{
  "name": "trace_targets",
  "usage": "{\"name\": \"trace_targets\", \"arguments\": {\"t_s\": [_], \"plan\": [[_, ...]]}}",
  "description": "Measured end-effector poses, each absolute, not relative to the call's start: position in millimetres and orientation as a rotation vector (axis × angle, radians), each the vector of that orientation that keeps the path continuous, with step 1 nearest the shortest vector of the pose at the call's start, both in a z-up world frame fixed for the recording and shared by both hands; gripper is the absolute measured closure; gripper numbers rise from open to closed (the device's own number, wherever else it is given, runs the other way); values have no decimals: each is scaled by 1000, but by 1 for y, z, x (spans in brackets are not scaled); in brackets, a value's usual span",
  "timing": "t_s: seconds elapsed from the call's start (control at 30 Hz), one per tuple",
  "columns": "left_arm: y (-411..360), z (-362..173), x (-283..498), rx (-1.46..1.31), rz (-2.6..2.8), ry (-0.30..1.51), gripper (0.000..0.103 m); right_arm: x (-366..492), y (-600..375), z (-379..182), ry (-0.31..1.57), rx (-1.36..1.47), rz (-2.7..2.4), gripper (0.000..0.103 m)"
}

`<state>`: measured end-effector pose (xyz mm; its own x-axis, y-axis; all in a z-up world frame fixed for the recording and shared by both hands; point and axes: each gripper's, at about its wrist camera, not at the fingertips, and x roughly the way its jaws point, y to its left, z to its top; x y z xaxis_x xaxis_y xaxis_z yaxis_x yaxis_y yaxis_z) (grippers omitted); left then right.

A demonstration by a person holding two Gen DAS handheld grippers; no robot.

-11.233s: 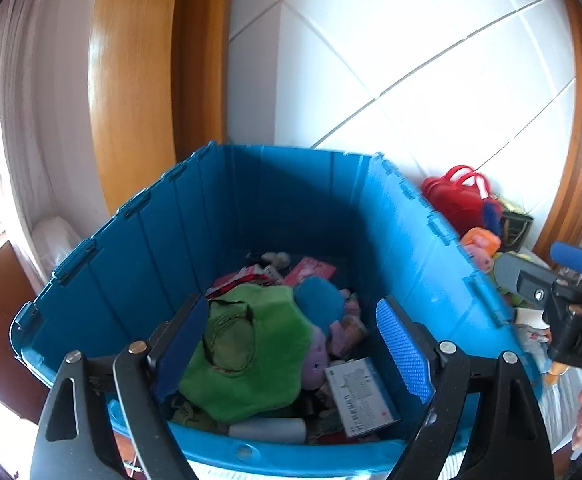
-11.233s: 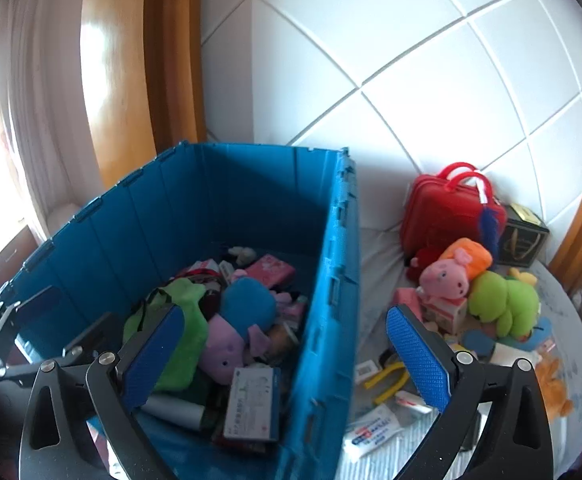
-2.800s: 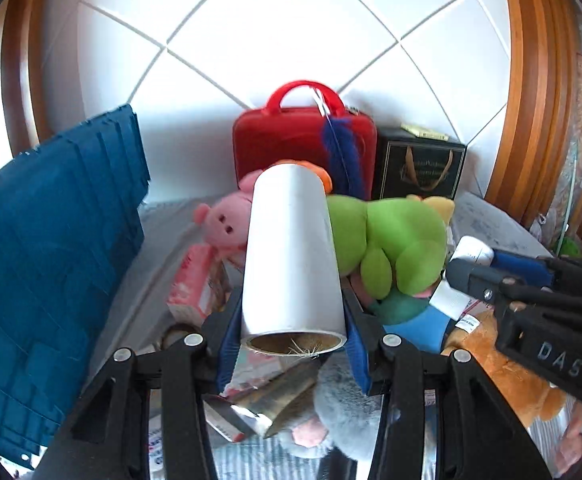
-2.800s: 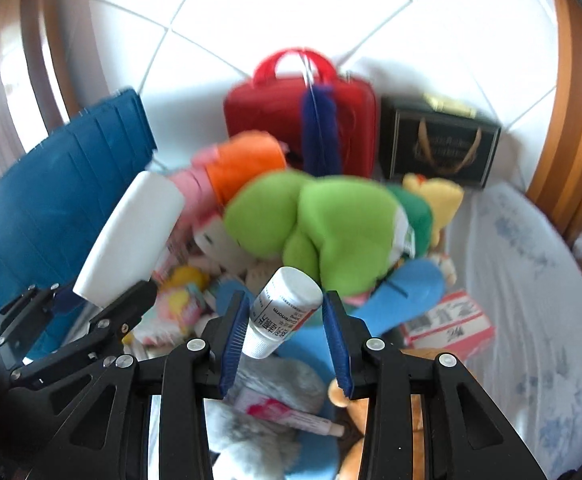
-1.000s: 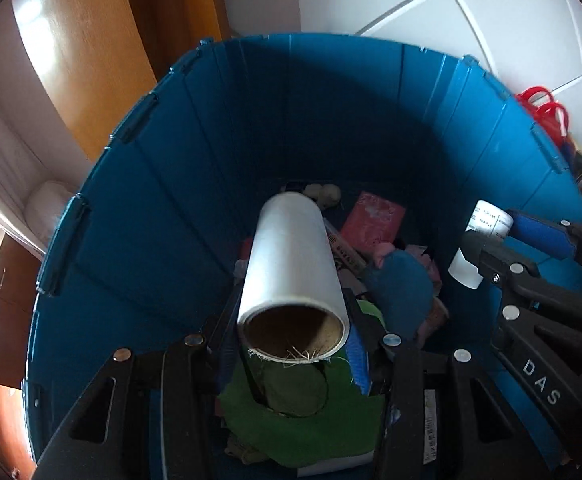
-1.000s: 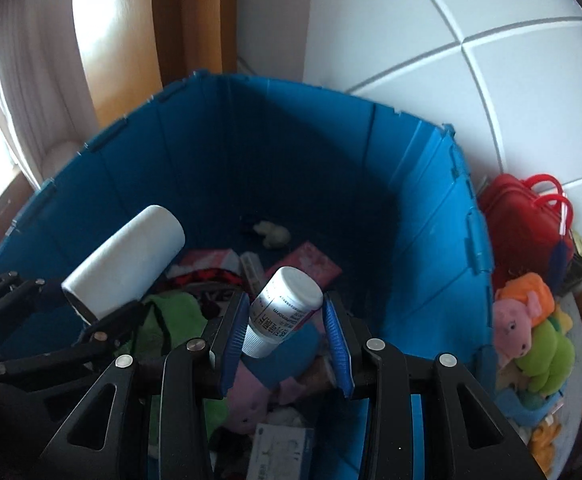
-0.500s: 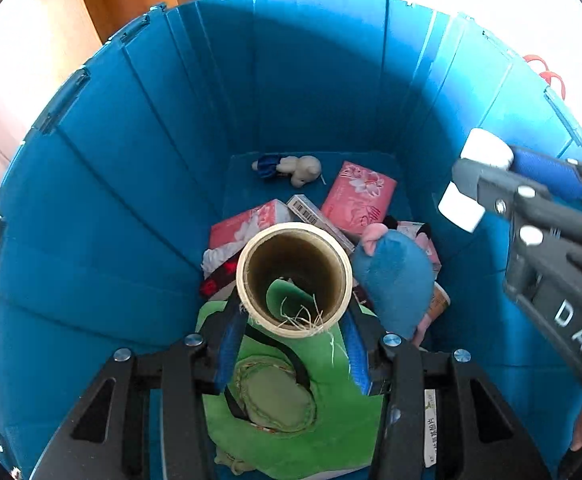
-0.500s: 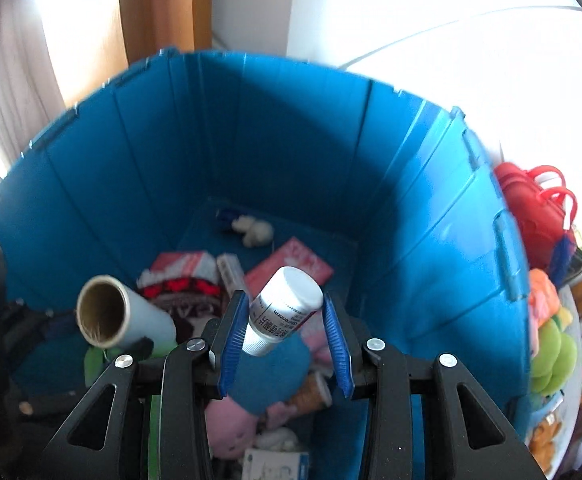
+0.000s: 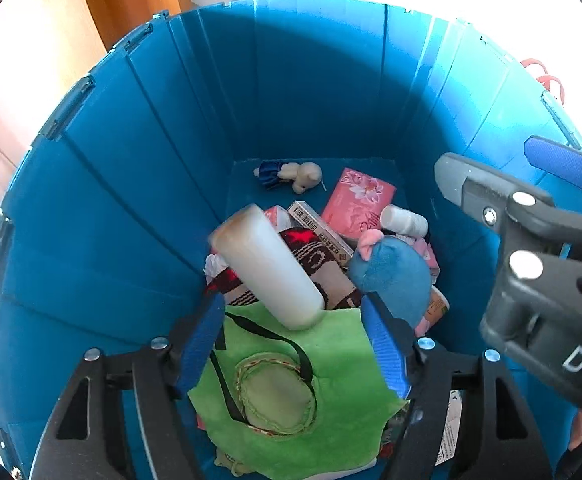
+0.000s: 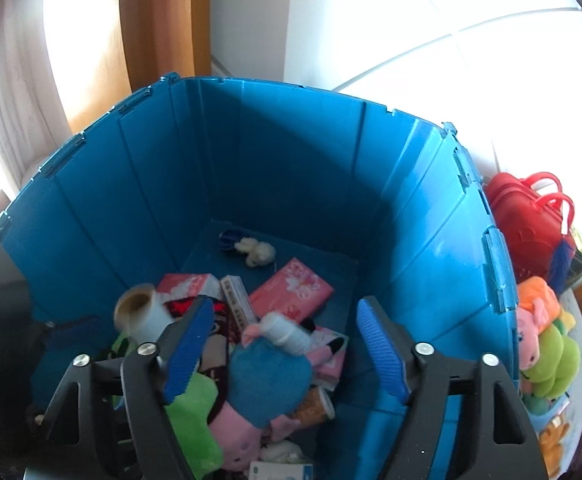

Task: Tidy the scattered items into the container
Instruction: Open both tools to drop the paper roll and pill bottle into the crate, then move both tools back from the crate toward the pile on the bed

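From the left wrist we look down into the deep blue plastic crate [image 9: 139,184]. Our left tongs [image 9: 293,344] are opening, with nothing pressed between the pads: the white paper roll on a cardboard core [image 9: 267,268] lies tilted and clear of them, above the green plush cloth with a black strap [image 9: 291,384] near the crate's near wall, evidently let go so it settles on the pile. Farther in, the small white pill bottle [image 9: 405,220] lies beside the blue round plush toy [image 9: 391,280] and the pink tissue pack [image 9: 357,204], toward the crate's right wall.

From the right wrist, our right tongs [image 10: 283,350] are likewise opening and empty; the bottle [image 10: 287,332] rests below them on the blue plush, the roll [image 10: 143,312] toward the crate's left wall. Both tongs hang over the crate's mouth so that things fall inside. Outside the right wall, the red hard case [image 10: 531,216] and the pink and green plush toys [image 10: 543,340] still wait, so we judge the tidying unfinished.
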<state>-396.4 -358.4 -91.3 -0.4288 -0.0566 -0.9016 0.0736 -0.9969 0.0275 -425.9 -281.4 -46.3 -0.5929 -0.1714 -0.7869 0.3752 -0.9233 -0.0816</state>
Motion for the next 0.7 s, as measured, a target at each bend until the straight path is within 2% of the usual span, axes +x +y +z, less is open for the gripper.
{"name": "trace_targets", "arguments": {"t_s": [0.07,0.2,0.33,0.37,0.4,0.57,0.7], "plan": [[-359,-91,-396,1639,-2589,27,33,-426,-280,-46,343,1215,-2545,21],[-360,-90,-395,1633,-2594,37,33,-428,-278,-50,344,1244,-2549,11],[-363,-88,-393,1624,-2602,61,33,-427,-277,-50,357,1245,-2558,9],[-364,-87,-392,1618,-2604,65,33,-427,-275,-49,347,1243,-2557,3],[-364,-84,-390,1602,-2607,64,33,-425,-274,-46,332,1238,-2560,0],[-361,-60,-374,1493,-2658,31,33,-410,-257,-20,234,1191,-2579,0],[-357,-24,-347,1409,-2721,105,32,-381,-239,14,206,1103,-2600,0]]}}
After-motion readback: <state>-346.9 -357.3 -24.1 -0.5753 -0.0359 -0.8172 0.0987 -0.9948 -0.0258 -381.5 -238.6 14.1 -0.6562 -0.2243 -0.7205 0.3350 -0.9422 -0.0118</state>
